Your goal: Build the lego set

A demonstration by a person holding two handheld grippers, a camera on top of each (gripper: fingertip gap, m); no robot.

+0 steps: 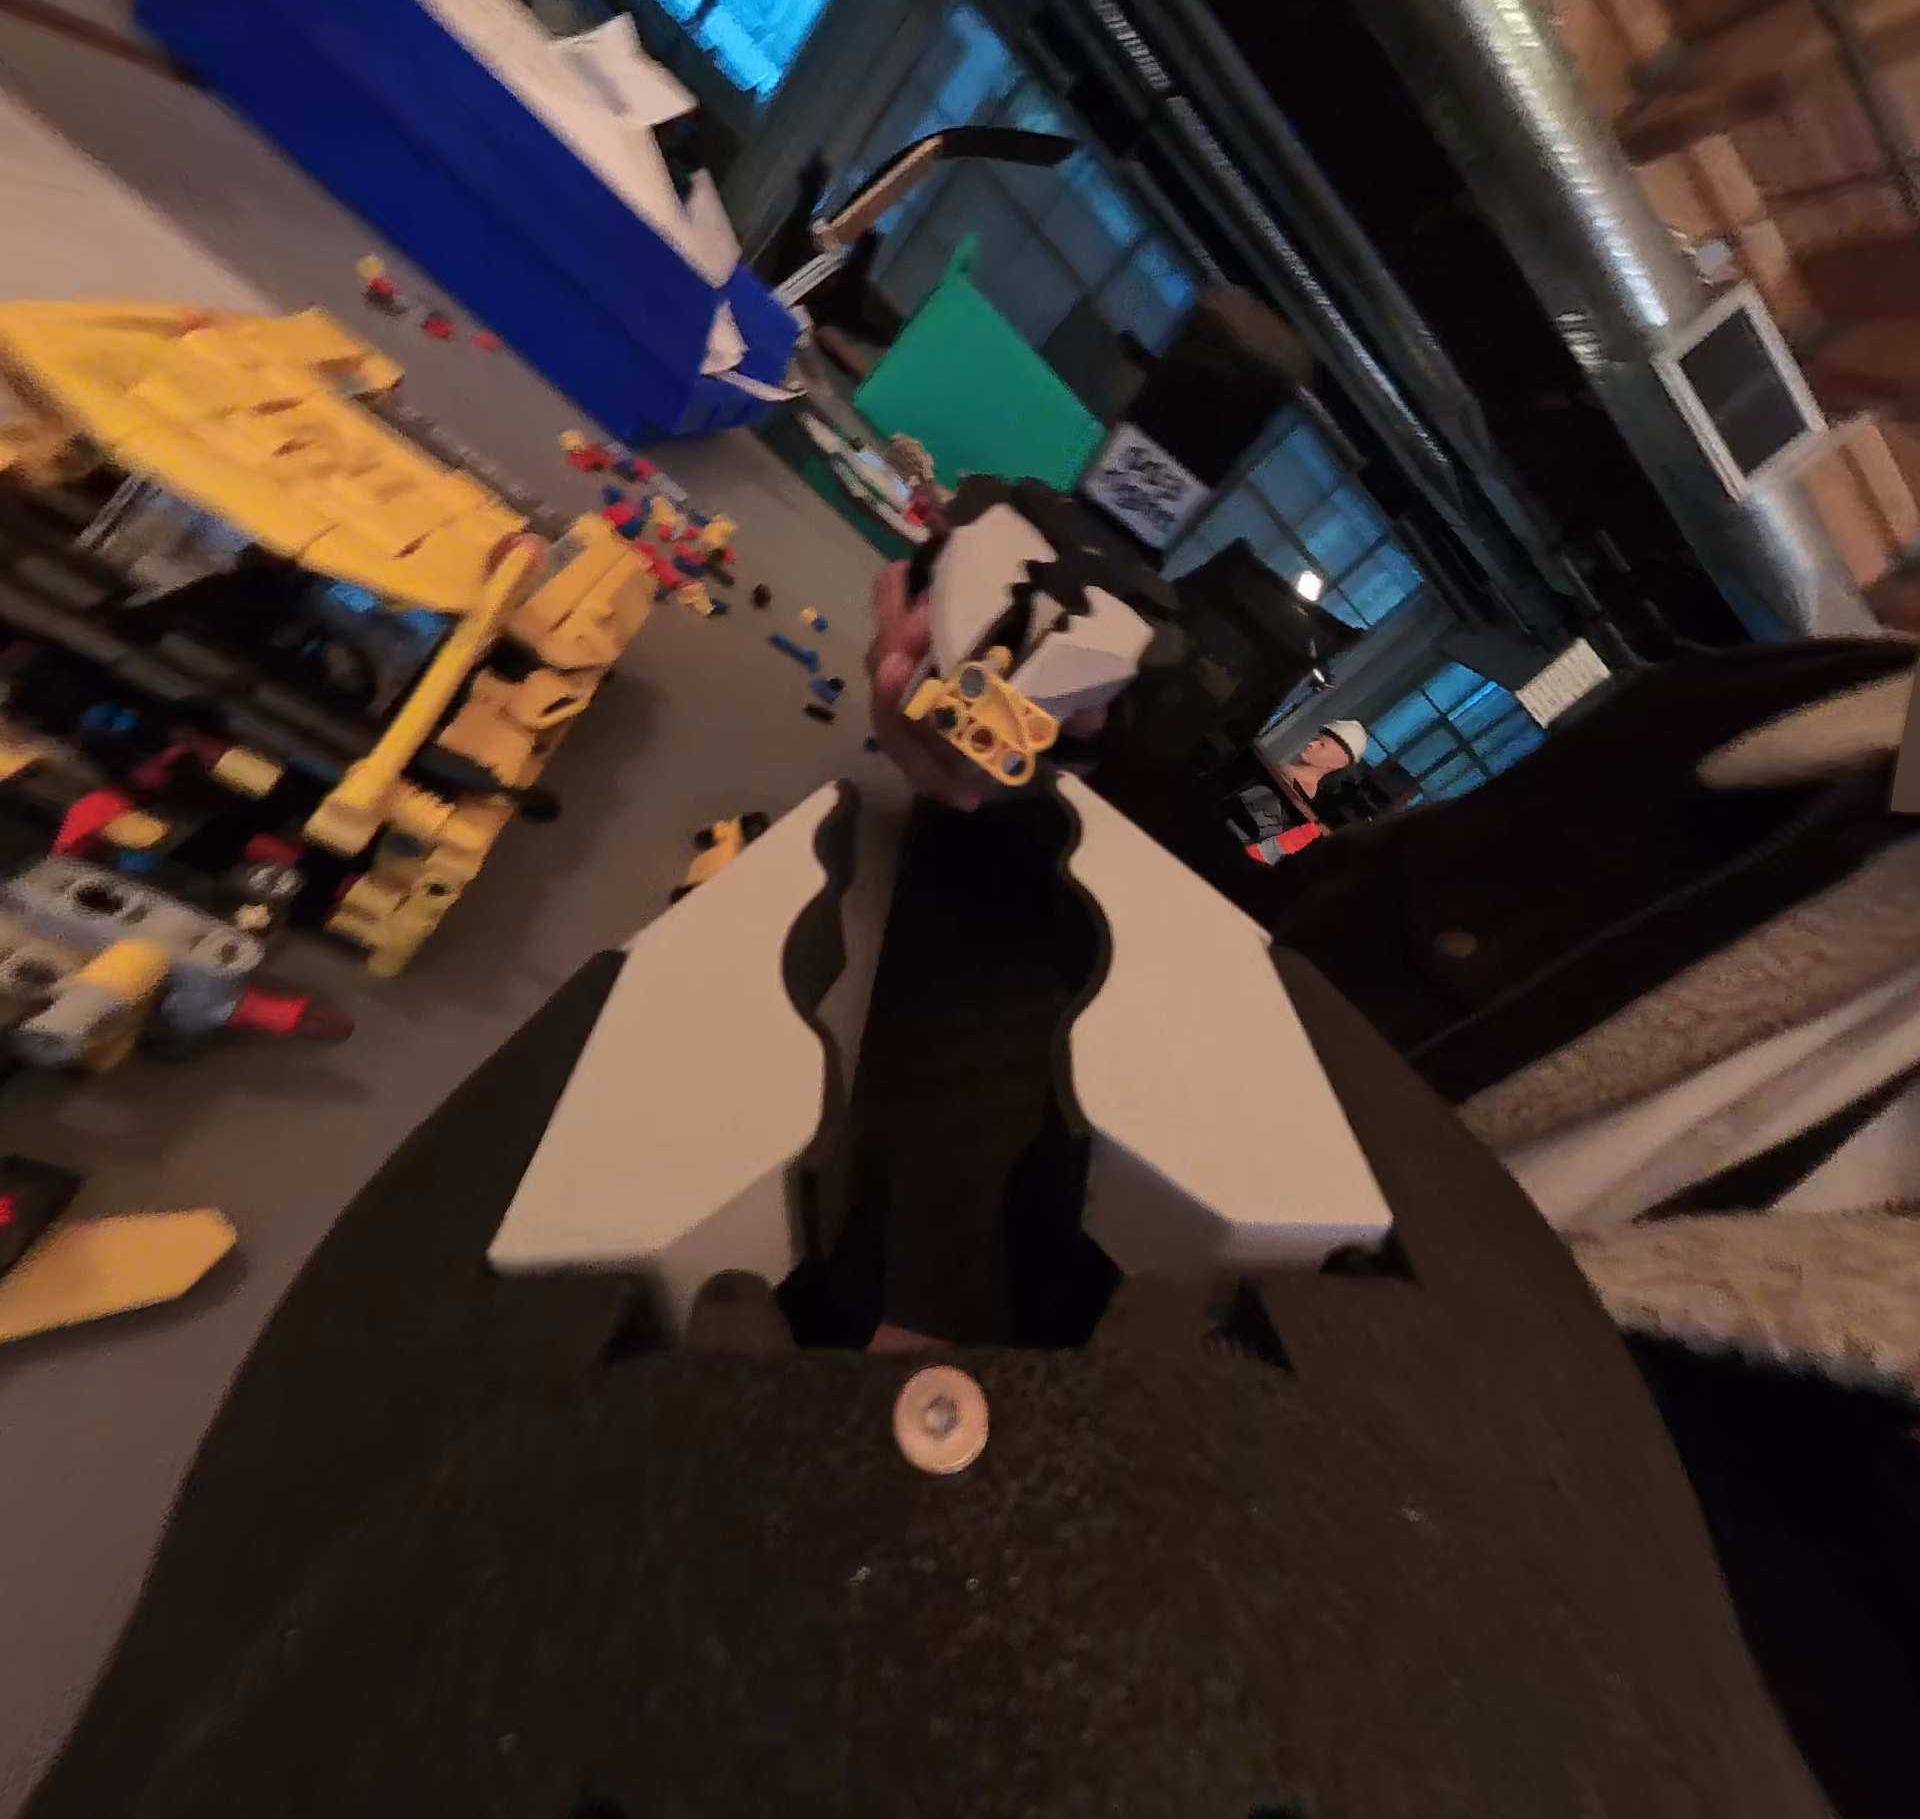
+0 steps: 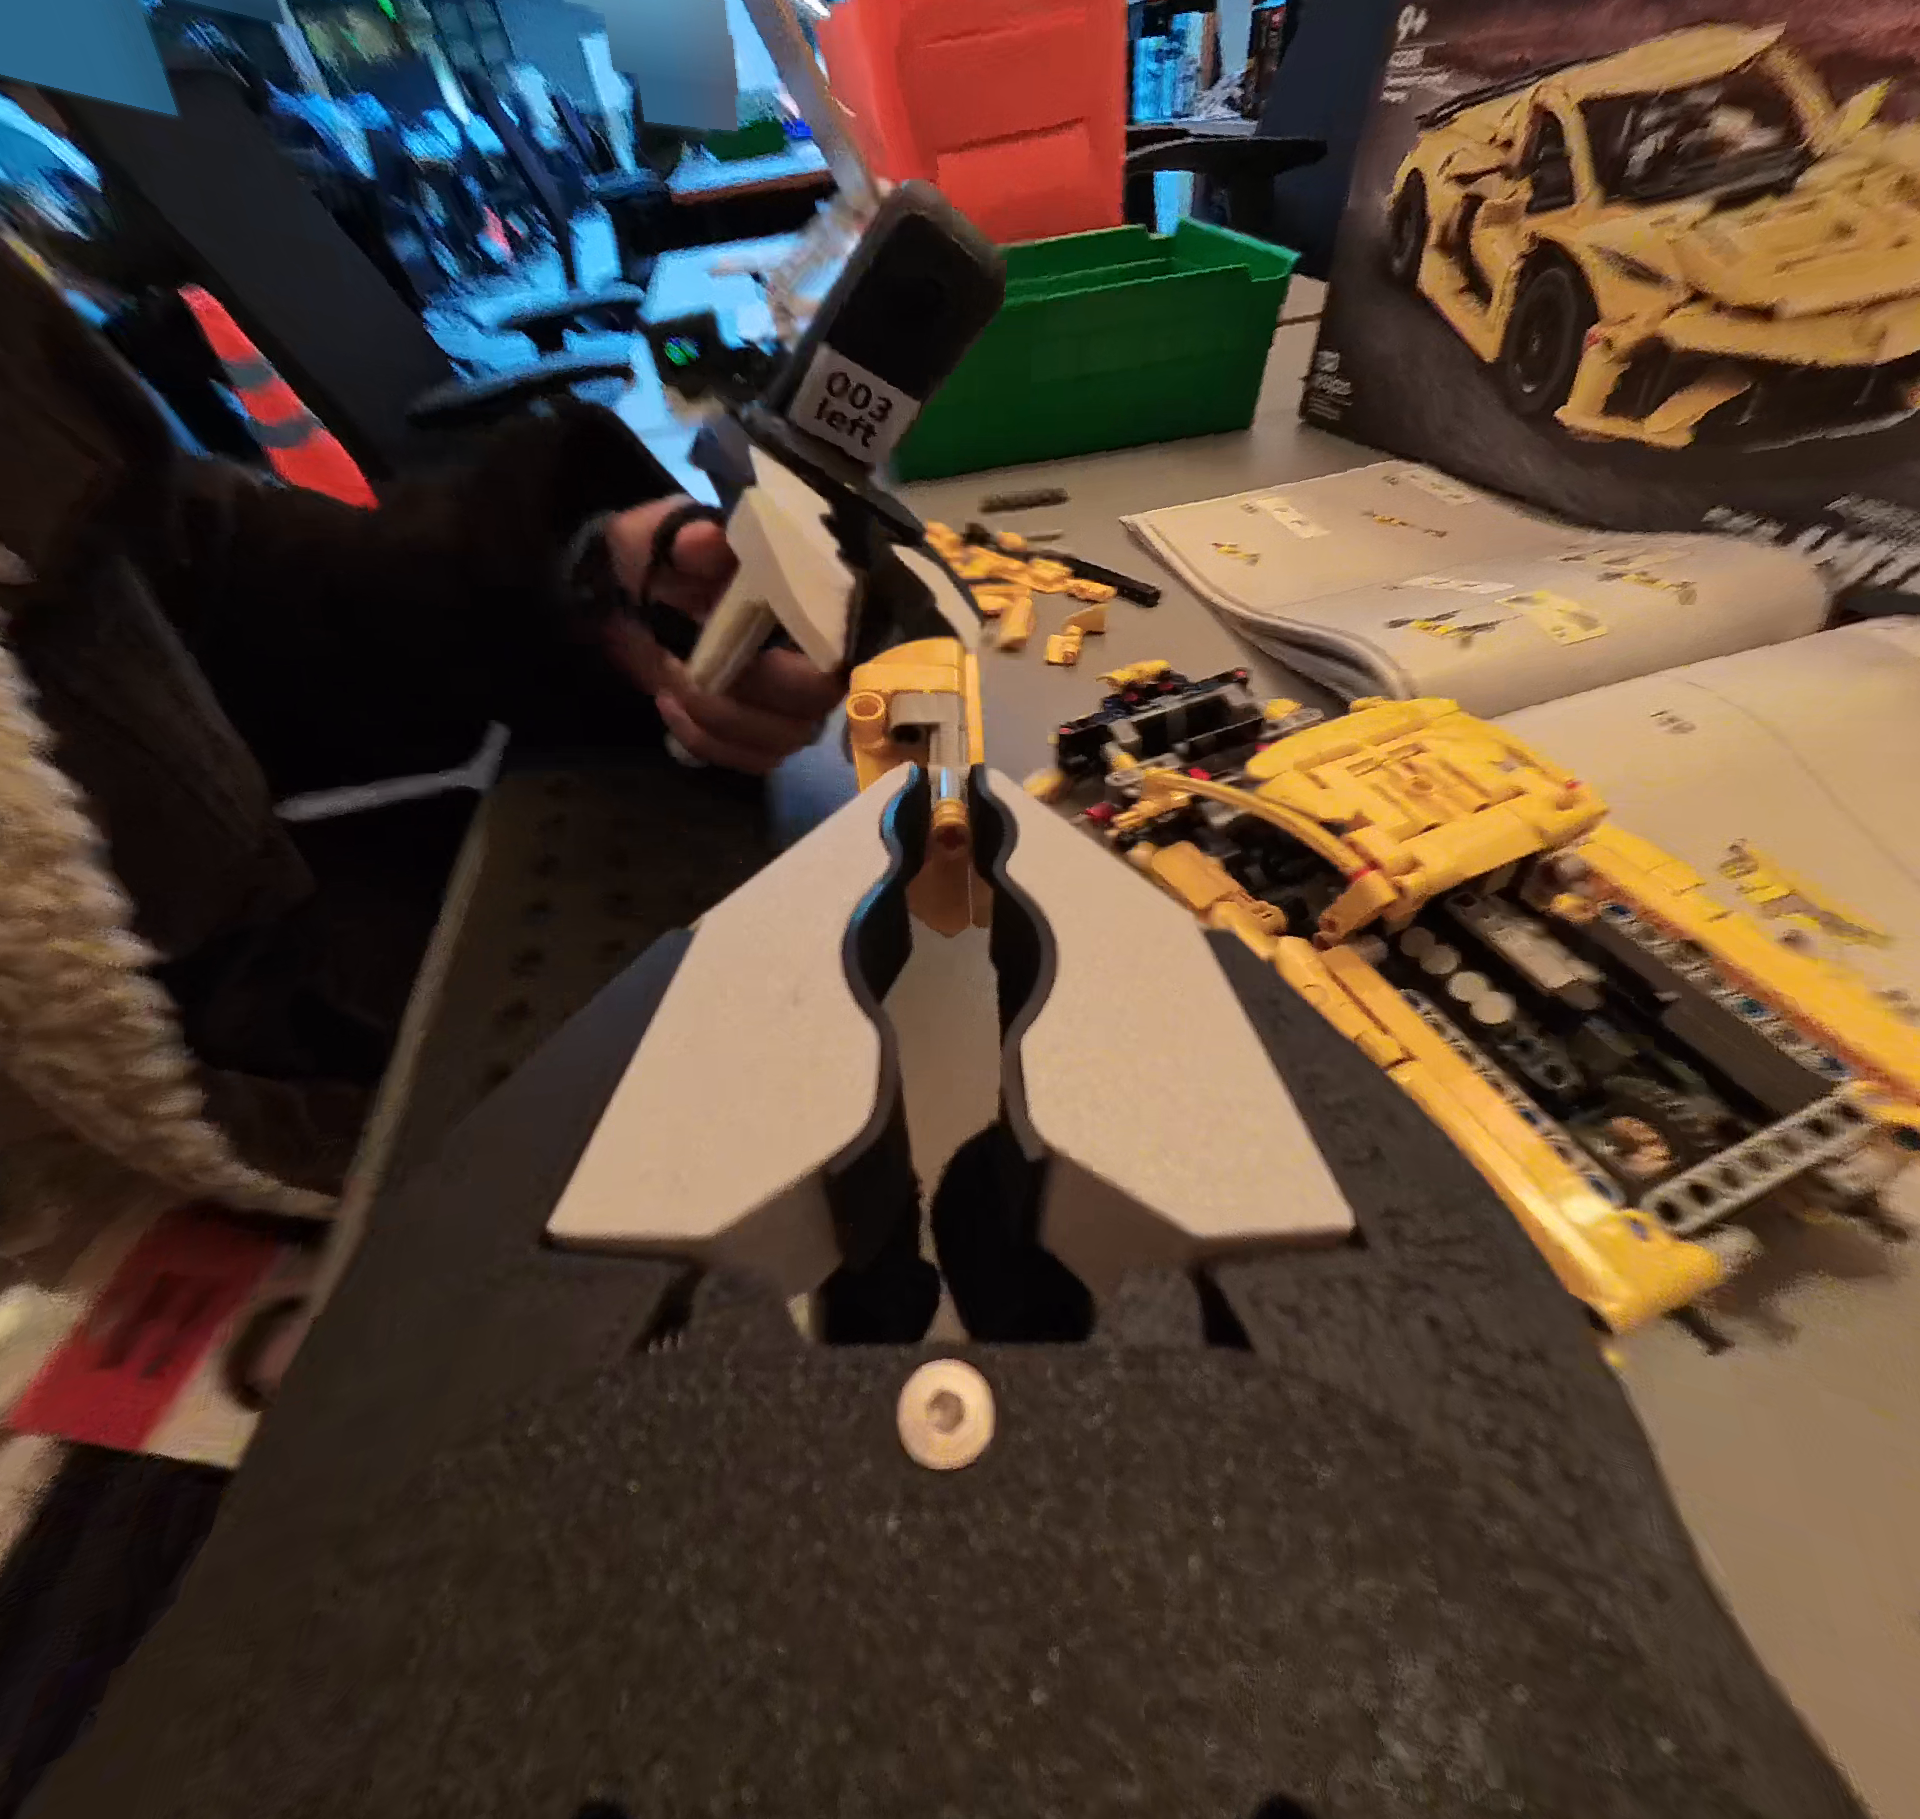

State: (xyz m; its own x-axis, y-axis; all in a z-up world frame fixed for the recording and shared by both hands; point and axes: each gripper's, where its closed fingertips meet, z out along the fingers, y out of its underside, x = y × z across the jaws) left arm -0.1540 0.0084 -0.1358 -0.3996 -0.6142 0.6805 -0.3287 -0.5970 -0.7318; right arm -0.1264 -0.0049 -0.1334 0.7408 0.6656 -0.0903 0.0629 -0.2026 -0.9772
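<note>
My right gripper (image 2: 948, 793) is shut on a small yellow and grey lego sub-assembly (image 2: 914, 720) and holds it above the table. In the left wrist view the same piece (image 1: 982, 720) shows yellow with round holes, pinched in the right gripper (image 1: 1039, 616). My left gripper (image 1: 951, 798) is open and empty, its tips just short of that piece. It shows in the right wrist view (image 2: 790, 564), held by a hand. The partly built yellow car (image 2: 1455, 917) lies on the table to the right; it also shows in the left wrist view (image 1: 312, 574).
An open instruction booklet (image 2: 1455, 585) lies behind the car, and the set's box (image 2: 1662, 211) stands at the back right. A green bin (image 2: 1091, 346) and an orange bag (image 2: 977, 96) stand behind. Loose pieces (image 2: 1029, 585) (image 1: 665, 533) are scattered on the grey table. A blue box (image 1: 416, 107) stands at the far edge. The gap from one gripper's tips to the other's is roughly 4 cm.
</note>
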